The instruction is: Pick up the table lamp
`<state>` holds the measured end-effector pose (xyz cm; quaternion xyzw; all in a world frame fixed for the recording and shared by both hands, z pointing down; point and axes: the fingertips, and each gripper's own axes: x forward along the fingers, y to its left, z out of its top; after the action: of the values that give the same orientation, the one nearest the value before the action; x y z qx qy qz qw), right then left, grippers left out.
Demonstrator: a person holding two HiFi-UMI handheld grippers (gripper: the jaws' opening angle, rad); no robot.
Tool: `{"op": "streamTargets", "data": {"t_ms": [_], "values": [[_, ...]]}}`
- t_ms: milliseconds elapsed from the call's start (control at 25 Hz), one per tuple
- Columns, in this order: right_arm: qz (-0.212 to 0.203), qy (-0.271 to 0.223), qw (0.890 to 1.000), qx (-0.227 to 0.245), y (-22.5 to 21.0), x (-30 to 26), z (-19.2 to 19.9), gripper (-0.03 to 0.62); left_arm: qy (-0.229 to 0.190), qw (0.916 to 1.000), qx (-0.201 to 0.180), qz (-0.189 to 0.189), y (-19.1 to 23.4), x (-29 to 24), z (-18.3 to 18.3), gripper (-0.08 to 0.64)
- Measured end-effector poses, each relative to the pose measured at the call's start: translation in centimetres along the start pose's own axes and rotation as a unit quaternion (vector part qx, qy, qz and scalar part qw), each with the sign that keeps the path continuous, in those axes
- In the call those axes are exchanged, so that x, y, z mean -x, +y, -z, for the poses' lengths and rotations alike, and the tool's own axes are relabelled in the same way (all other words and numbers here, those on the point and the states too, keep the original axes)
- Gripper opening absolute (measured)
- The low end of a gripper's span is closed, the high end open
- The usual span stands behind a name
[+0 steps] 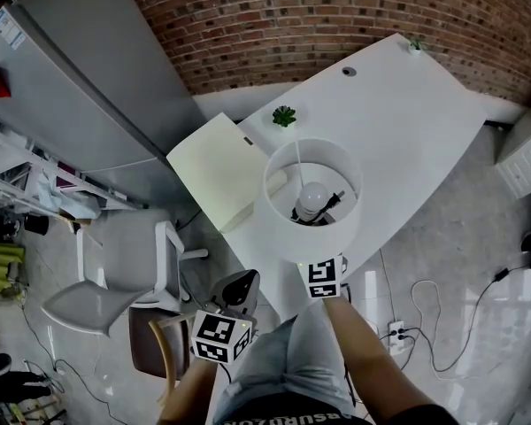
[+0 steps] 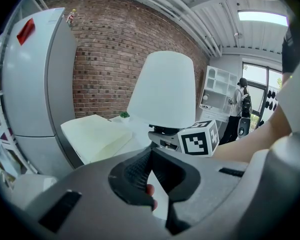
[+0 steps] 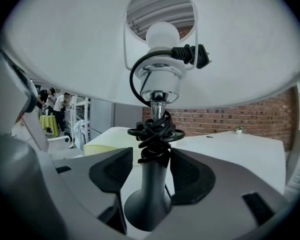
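The table lamp (image 1: 312,195) stands upright near the front edge of the white table (image 1: 407,122). It has a white drum shade, a bulb (image 3: 162,34) and a dark stem (image 3: 152,184) with a black cord (image 3: 156,131) wound round it. My right gripper (image 1: 324,277) reaches under the shade. In the right gripper view it (image 3: 151,156) is open, with its jaws close on either side of the stem; a thin gap shows at the left pad. My left gripper (image 1: 234,295) hangs off the table at lower left. It (image 2: 150,154) is shut and holds nothing.
A pale yellow box (image 1: 221,171) lies left of the lamp, and a small green plant (image 1: 284,116) sits behind it. A grey cabinet (image 1: 80,78) stands at left. A white chair (image 1: 115,273) and floor cables (image 1: 425,317) lie below the table's edge.
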<state>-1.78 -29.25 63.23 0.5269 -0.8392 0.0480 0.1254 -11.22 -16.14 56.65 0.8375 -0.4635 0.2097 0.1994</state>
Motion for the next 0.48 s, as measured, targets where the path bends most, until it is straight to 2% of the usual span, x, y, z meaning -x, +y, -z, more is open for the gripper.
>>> {"op": "streamTargets", "data": {"t_ms": [120, 480], "values": [[0.013, 0.003, 1.0, 0.009, -0.6, -0.15, -0.18, 0.186, 0.001, 1.0, 0.001, -0.001, 0.08, -0.03, 0.05, -0.005], [0.001, 0.01, 1.0, -0.003, -0.44, 0.31, 0.09, 0.179, -0.001, 1.0, 0.001, 0.002, -0.32, -0.37, 0.04, -0.005]]}}
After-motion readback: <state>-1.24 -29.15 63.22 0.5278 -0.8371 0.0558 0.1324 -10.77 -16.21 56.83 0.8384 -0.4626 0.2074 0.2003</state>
